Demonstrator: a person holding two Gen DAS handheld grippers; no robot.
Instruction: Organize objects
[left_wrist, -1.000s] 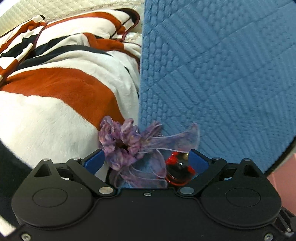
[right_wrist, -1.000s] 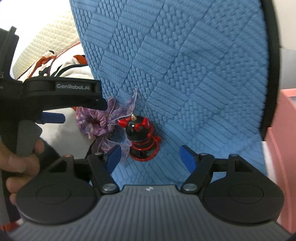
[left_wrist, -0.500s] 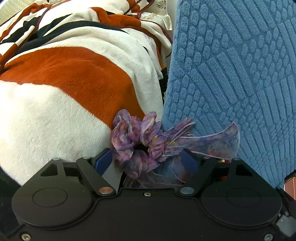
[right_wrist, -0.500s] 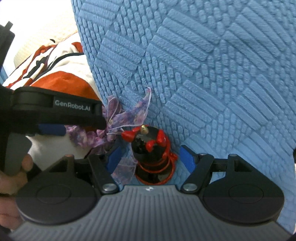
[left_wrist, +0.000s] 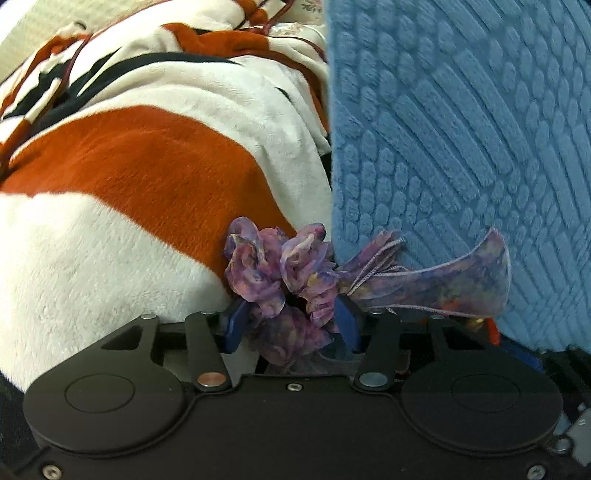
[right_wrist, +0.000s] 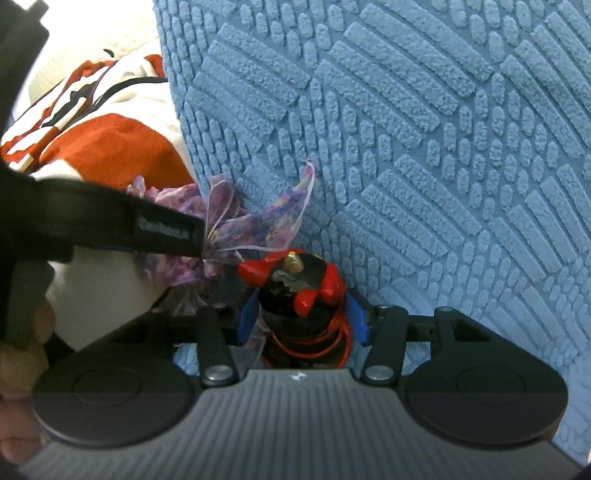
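Both pickups are in progress and neither thing has left the bed yet. The left gripper (left_wrist: 291, 325) has its jaws closing around the purple scrunchie (left_wrist: 275, 273), whose ruffled ring sits between the 2 blue pads; they look to be at the fabric, though the folds hide whether they truly press on it. The scrunchie lies right at the left edge of the blue mat (left_wrist: 461, 147), its ring on the striped blanket (left_wrist: 122, 177) and its ribbon tails trailing over onto the mat. The right gripper (right_wrist: 303, 317) is likewise closing, with the black and red figurine (right_wrist: 295, 284) standing upright between its pads near that same left edge of the mat; a thin gap seems to remain on each side, so it does not look gripped yet. The 2 things lie just beside each other, a ribbon tail reaching toward the figurine's head, so the tools work close together. Judging by this, nothing is sorted so far: both grasps must finish, then each item has to be lifted and carried to its place, which no view shows.
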